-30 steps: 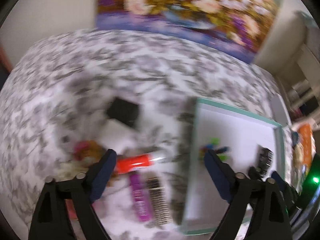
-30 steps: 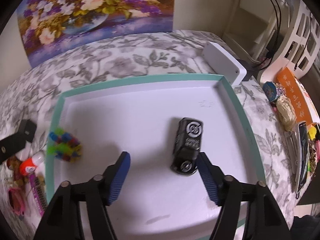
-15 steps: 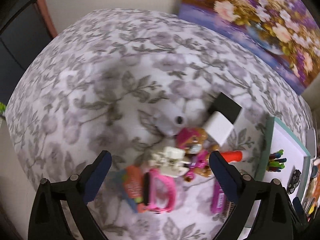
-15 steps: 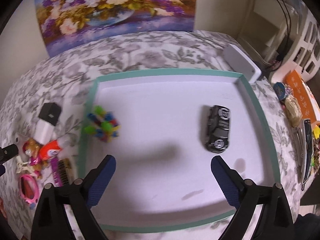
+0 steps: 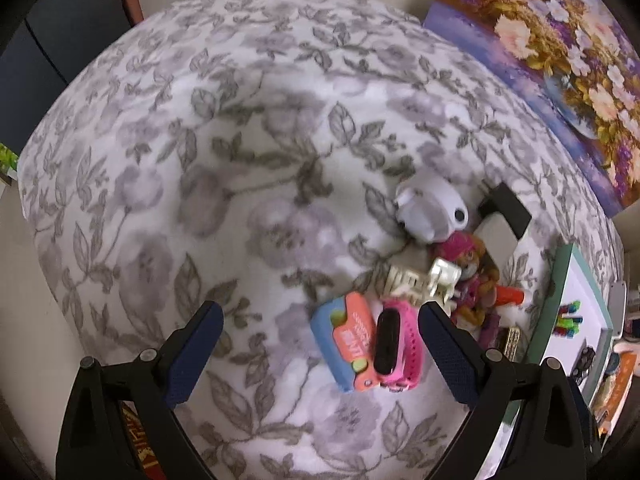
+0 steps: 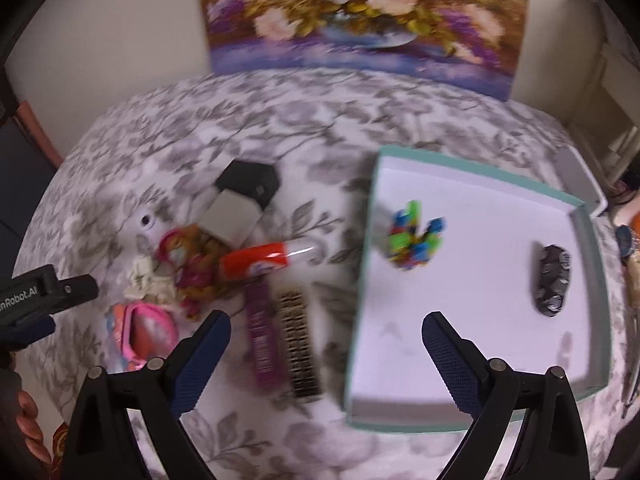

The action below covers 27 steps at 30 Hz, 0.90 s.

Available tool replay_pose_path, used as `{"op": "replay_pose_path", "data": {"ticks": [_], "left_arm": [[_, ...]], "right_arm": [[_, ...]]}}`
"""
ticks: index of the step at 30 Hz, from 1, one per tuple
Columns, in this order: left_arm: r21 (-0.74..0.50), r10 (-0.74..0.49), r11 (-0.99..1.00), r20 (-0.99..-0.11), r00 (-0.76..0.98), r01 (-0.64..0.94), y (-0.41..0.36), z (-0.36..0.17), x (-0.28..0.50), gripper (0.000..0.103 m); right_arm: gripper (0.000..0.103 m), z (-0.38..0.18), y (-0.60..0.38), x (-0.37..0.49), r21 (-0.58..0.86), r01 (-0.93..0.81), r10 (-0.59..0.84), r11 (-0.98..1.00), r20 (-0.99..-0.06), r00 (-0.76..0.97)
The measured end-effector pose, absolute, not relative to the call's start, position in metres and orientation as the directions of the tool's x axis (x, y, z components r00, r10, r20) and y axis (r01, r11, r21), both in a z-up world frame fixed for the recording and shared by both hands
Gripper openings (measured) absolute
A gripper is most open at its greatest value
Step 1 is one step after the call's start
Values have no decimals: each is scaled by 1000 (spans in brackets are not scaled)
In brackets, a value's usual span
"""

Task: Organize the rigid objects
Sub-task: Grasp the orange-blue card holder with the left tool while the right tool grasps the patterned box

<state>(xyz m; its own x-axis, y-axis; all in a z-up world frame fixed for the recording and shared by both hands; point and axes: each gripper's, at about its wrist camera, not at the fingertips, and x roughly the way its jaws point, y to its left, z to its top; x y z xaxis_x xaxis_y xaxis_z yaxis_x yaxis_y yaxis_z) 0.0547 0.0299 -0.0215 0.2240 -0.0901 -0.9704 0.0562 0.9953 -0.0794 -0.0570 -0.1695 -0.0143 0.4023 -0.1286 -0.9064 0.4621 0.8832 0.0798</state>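
My left gripper (image 5: 318,330) is open and empty above the floral cloth, just left of a pile of small objects: a pink watch (image 5: 396,344), an orange and blue toy (image 5: 344,340), a white toy (image 5: 430,214) and a cream clip (image 5: 420,282). My right gripper (image 6: 326,338) is open and empty above a purple tube (image 6: 262,338) and a dark comb (image 6: 298,346), by the left wall of the teal-rimmed white tray (image 6: 484,168). The tray holds a multicoloured block toy (image 6: 414,236) and a black toy car (image 6: 552,280).
A red and white tube (image 6: 264,260), a black and white box (image 6: 240,200) and a doll (image 6: 188,264) lie in the pile. A flower painting (image 6: 360,16) leans on the wall behind. A white box (image 6: 580,176) and shelves with clutter stand right of the tray.
My right gripper has swung left from over the tray's middle to its left edge and the pile. My left gripper has moved left, and the pile now lies by its right finger.
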Motion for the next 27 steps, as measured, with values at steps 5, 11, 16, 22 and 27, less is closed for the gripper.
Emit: {"op": "replay_pose_path", "data": {"ticks": [5,11,16,22,27], "left_arm": [[-81,-93,994,-979,180,74,24,-31,53,98],[-91,-86,995,-985,147,-28,45,-44,62,98],[-74,-69,997,-989,131,-30,47,-50,65,98],[-15,-18,1000,-993,113,24,35,-60,67,98],[-37,-39,999,-996,76,32,28,-77,64,98]], "right_arm": [[83,-25,-163,-53,96,439,-84,894,-923,375],[63,-32,-167,-56,124,429,-49,895,-928,370],[53,-31,-166,-54,138,414,-30,900,-926,376],[53,-36,-161,-50,125,391,-25,912,-933,358],[53,-45,-159,-47,130,380,-6,916,-941,337]]}}
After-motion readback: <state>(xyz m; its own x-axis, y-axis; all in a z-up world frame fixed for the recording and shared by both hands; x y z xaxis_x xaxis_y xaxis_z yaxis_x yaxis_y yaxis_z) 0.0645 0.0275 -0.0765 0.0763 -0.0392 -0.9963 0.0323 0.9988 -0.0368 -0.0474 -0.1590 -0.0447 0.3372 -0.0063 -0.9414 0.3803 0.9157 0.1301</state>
